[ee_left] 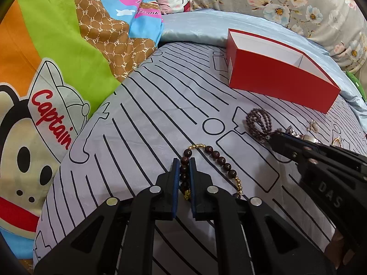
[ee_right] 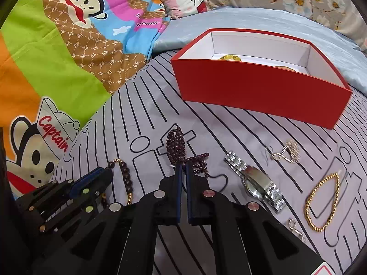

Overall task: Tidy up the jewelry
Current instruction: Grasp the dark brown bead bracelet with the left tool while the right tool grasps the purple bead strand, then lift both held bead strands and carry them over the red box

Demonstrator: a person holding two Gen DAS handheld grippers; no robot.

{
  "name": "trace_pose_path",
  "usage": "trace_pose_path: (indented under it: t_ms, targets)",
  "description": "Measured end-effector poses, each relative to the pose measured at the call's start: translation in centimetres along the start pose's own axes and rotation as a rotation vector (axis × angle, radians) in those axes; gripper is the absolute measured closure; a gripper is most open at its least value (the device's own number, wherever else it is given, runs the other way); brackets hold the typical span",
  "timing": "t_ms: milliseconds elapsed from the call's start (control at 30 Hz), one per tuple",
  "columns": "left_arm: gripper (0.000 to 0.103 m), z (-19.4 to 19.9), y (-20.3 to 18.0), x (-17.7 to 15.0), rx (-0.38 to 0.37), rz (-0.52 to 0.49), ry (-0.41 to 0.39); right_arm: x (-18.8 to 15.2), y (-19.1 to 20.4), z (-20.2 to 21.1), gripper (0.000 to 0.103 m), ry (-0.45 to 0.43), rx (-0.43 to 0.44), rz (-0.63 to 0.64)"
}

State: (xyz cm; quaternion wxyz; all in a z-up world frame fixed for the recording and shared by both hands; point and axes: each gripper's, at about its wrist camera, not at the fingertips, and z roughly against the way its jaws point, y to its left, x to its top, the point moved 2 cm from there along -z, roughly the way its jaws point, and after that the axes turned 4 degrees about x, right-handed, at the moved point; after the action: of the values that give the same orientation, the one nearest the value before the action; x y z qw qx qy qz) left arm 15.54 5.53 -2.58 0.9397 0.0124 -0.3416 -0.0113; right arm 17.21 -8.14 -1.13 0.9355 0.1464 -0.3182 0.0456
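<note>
On the grey line-printed bedsheet (ee_left: 160, 105), nearest the left wrist camera: left gripper (ee_left: 184, 167), blue-padded jaws nearly together, pinching one side of the large-bead bracelet (ee_left: 220, 160), a loop of dark red beads with gold spacers lying flat on the sheet. Beside it, to the right in that view: right gripper (ee_right: 183, 169), jaws pressed together on the strands of the small-bead purple bracelet (ee_right: 176, 146), whose coils trail forward on the sheet beyond the tips; no gap shows between pads and beads. Right wrist view only: silver watch (ee_right: 257, 181) lying just right of the purple beads, a gold chain bracelet (ee_right: 323, 201) further right, a pale gold pendant piece (ee_right: 287, 152) beyond the watch, and a small silver item at the lower right edge, too cut off to identify; the left view catches only glints of these behind the right gripper's arm. Further back: red box (ee_right: 259, 91), open-topped, white inside, standing on the sheet well apart from both grippers. Contents, seen from the right wrist view only: two yellow-gold pieces on the white floor, half hidden by the near wall; the left view shows only bare white inner walls. Beyond: cartoon monkey quilt (ee_left: 57, 68), pale blue satin cover (ee_left: 195, 27), floral bedding (ee_left: 309, 6)
</note>
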Motion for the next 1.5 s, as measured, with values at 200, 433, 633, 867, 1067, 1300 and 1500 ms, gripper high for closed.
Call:
trace_pose_path:
  t_ms: [200, 433, 633, 867, 1067, 1300, 1500]
  targets:
    - [0.095, 0.0, 0.0, 0.1, 0.006, -0.004, 0.0, -1.5, -0.6, 2.4, 0.099, -0.019, -0.01, -0.016]
    - [0.095, 0.0, -0.3, 0.1, 0.029, -0.017, 0.001, -4.0, -2.5, 5.1, 0.1, -0.022, -0.019, -0.083]
    - [0.095, 0.4, -0.7, -0.3, 0.035, -0.018, 0.001, -5.6, -3.1, 6.6, 0.1, -0.024, -0.022, -0.096]
    - [0.096, 1.3, -1.5, -1.0, 0.017, -0.025, 0.005, -6.8, -3.5, 7.9, 0.1, -0.026, -0.016, -0.119]
    - [0.096, 3.2, -2.4, -1.2, -0.023, -0.028, -0.002, -7.3, -3.7, 9.5, 0.1, -0.043, -0.019, -0.124]
    - [0.096, 6.1, -3.8, -0.9, -0.075, -0.04, -0.032, -7.2, -4.0, 11.7, 0.099, -0.086, -0.009, -0.148]
    - [0.096, 8.2, -4.8, -0.3, -0.106, -0.052, -0.057, -7.1, -4.1, 13.4, 0.1, -0.119, -0.014, -0.15]
